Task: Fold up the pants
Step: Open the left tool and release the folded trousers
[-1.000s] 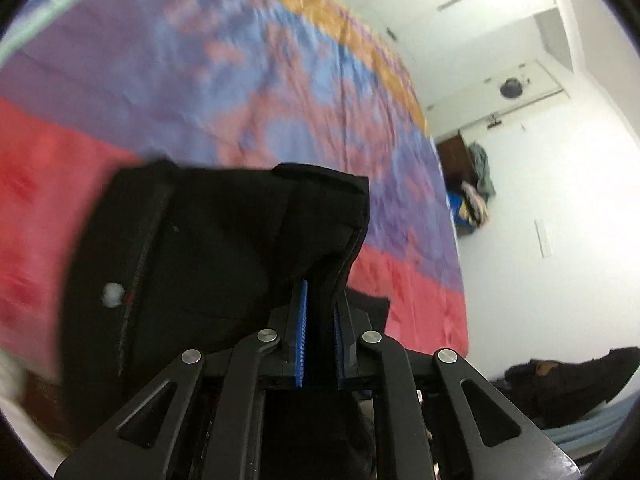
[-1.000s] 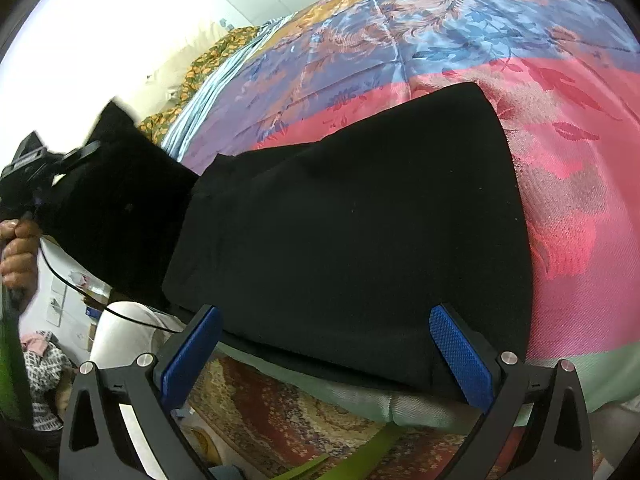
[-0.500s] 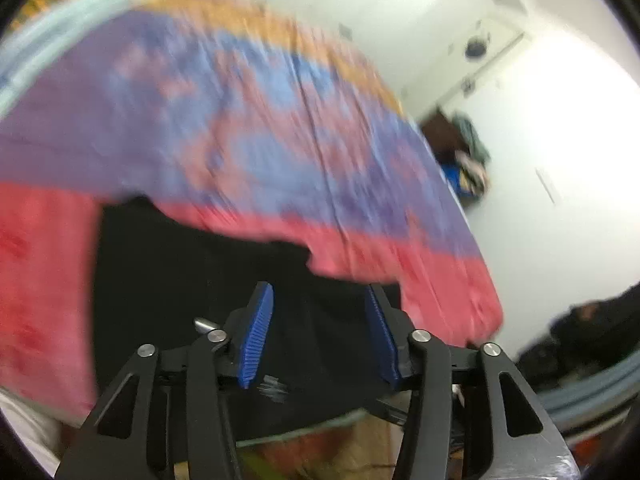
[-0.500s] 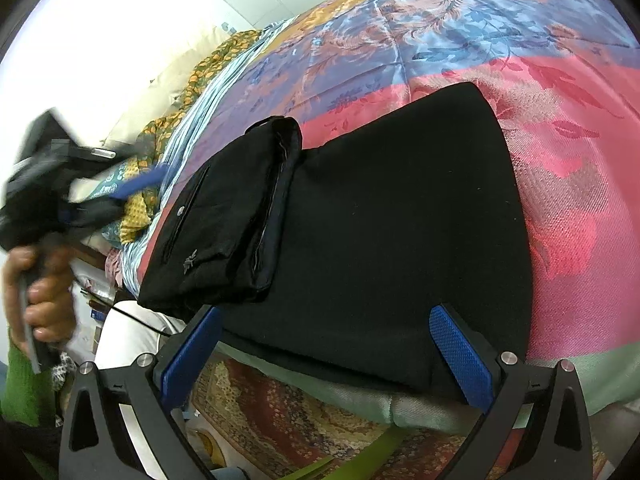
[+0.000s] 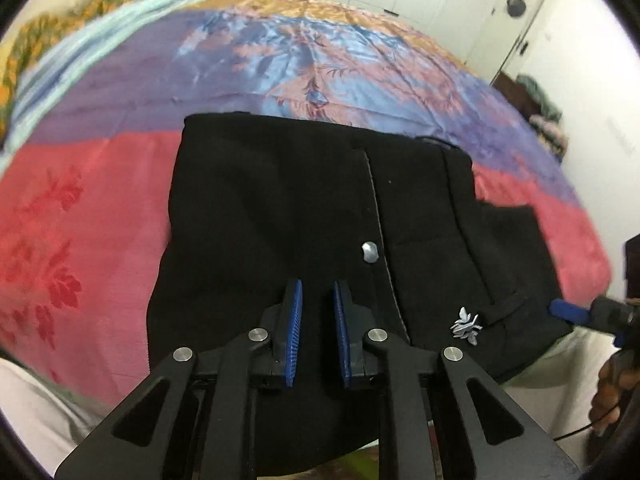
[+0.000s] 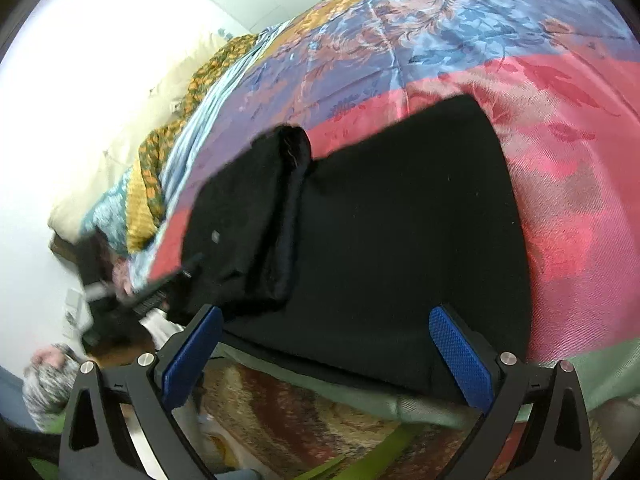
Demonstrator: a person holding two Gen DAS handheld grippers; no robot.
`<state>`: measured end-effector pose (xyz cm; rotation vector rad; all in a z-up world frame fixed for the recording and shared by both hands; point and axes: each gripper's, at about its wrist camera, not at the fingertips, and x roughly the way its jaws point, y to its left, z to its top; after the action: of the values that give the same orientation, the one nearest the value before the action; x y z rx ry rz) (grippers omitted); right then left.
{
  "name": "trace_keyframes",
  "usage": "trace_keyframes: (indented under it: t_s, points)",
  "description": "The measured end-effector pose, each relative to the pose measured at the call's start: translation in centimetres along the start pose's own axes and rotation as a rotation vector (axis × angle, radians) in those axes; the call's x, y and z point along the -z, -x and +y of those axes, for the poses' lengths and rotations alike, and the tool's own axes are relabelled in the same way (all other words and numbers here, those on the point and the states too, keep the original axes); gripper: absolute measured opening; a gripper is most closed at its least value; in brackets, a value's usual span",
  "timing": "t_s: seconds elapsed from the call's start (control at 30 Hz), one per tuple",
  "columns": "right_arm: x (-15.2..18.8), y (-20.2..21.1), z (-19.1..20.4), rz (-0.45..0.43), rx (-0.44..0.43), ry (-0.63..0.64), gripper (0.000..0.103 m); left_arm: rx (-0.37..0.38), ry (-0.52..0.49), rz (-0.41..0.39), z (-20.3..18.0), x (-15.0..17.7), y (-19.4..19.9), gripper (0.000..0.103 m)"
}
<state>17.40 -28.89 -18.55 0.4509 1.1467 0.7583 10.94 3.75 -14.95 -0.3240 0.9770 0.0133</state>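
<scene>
Pants (image 5: pixel 280 216), black, lie folded on the patterned bedspread (image 5: pixel 80 200) at the bed's near edge; the left gripper (image 5: pixel 316 320) hovers above them, narrowly parted and empty; the right gripper (image 6: pixel 324 356) is spread wide, holding nothing

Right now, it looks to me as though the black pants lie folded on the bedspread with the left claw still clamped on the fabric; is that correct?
Not quite. The black pants do lie folded on the bedspread, but the left claw grips nothing: its blue pads stand apart with an empty gap between them, as the left wrist view shows.
</scene>
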Motion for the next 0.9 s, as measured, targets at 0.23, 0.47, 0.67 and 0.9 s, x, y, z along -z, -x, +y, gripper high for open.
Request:
trace_keyframes:
  t_s: [0.23,0.47,0.67,0.9]
  points:
    - [-4.8,-4.3,1.2,0.167,-0.258,-0.116,0.088,0.014,-0.006,-0.022,0.1,0.6,-1.4,0.014]
    - [-5.7,-10.0,2.8,0.356,-0.174,0.005,0.077,0.041,0.016,-0.029,0.5,1.4,-1.3,0.015]
    - [-6.0,-12.1,3.9,0.397,-0.244,-0.013,0.072,0.049,0.024,-0.035,0.6,1.4,-1.5,0.015]
    - [-4.4,-10.7,9.6,0.287,-0.008,0.343,0.023,0.076,0.116,-0.103,1.7,0.2,2.6,0.018]
